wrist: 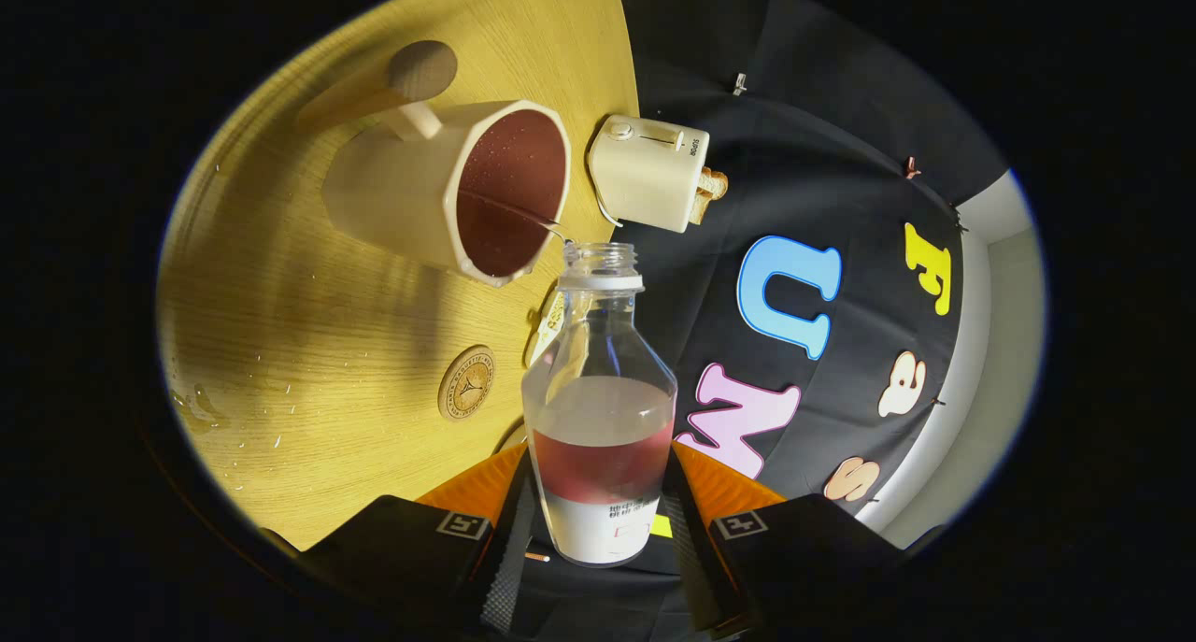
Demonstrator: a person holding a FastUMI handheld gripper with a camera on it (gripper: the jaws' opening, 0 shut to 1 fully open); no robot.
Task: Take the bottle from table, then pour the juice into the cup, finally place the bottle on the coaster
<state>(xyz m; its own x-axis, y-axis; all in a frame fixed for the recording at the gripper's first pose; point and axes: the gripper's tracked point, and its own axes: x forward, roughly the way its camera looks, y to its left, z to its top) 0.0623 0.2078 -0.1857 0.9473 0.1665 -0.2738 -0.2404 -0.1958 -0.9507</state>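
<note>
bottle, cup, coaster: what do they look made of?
Bottle, held between the tongs: clear glass or hard plastic, glossy; juice shows through.
Cup: cream, matte, probably ceramic; opaque, thick rim.
Coaster: looks like wood or cork; tan disc with an engraved mark.

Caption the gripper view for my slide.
Gripper holds tilted bottle, pouring juice into cup.

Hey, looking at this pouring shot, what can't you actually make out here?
- Bottle base, gripper view: hidden between the tool fingers clamped on it.
- Cup depth: juice covers the inside.
- Coaster emblem: too small.
- Toaster far side: turned away; dial markings too small.
- Label print: too small.
</note>
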